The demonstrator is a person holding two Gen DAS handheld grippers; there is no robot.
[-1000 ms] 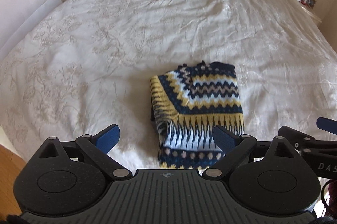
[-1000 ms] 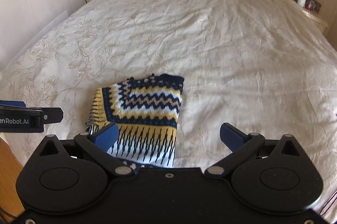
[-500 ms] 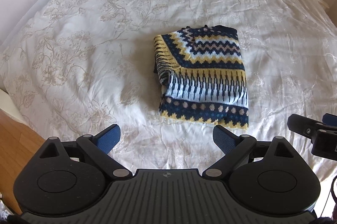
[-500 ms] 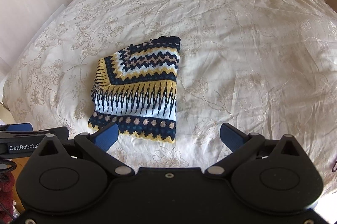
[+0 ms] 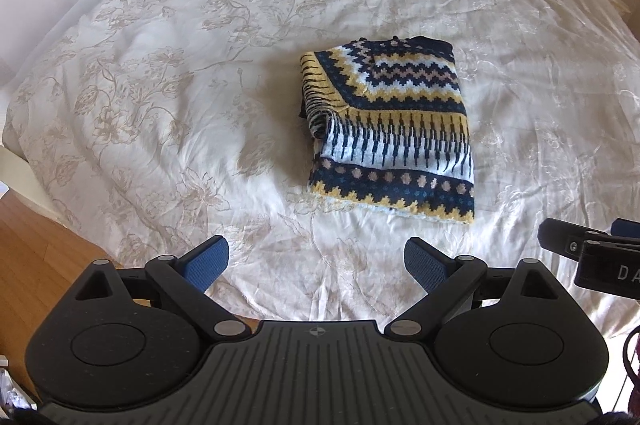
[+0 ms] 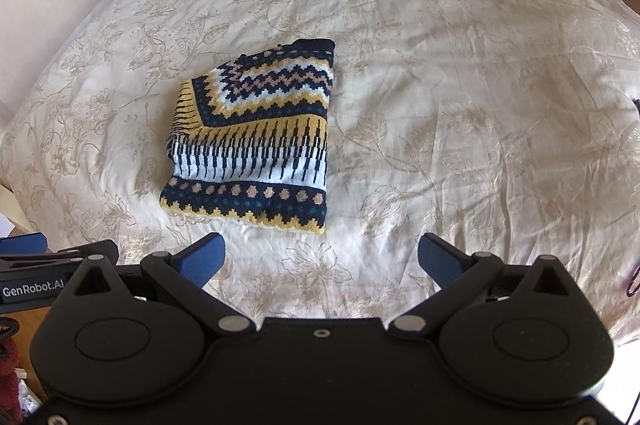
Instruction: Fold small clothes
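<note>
Left wrist view: one folded sweater (image 5: 390, 141) on bedspread (image 5: 160, 85); two grippers, left (image 5: 316, 259), right (image 6: 320, 257), jaws wide, empty.

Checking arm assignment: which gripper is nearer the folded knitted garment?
Roughly equal; the left gripper sits before the knitted garment, slightly to its left, the right gripper to its right. Both open, clear of it.

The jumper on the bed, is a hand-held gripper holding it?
No, the folded jumper lies alone on the bedspread, with the right hand-held gripper open short of it.

Folded sweater (image 5: 388, 137) lies on bed (image 5: 168, 73), ahead of both claws.
</note>
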